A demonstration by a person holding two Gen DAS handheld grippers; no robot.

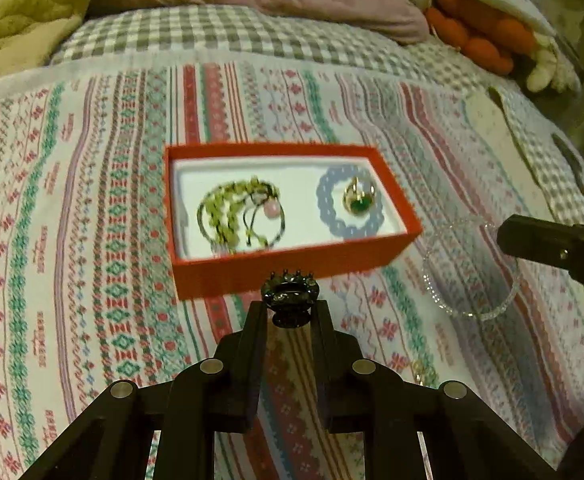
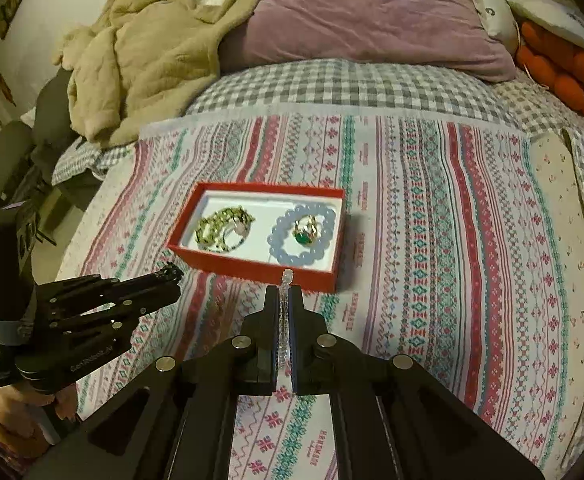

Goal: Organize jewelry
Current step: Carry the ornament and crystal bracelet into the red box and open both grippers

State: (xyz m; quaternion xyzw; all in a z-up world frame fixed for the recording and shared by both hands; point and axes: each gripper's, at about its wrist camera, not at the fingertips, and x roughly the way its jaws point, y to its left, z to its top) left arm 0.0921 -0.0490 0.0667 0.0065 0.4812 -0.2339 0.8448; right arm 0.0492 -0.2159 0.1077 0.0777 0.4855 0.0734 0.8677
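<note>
Between left gripper (image 1: 289, 307) jaws, dark ring (image 1: 289, 298)

Dim, warm yellowish indoor light. My left view is motion-smeared around the red box (image 1: 287, 216); right view sharper. Fisheye bends edges, corners dark.

Matt red cardboard box (image 1: 287, 268), woven patterned cloth (image 1: 91, 240), glossy clear-bead bracelet (image 1: 472, 312).
</note>
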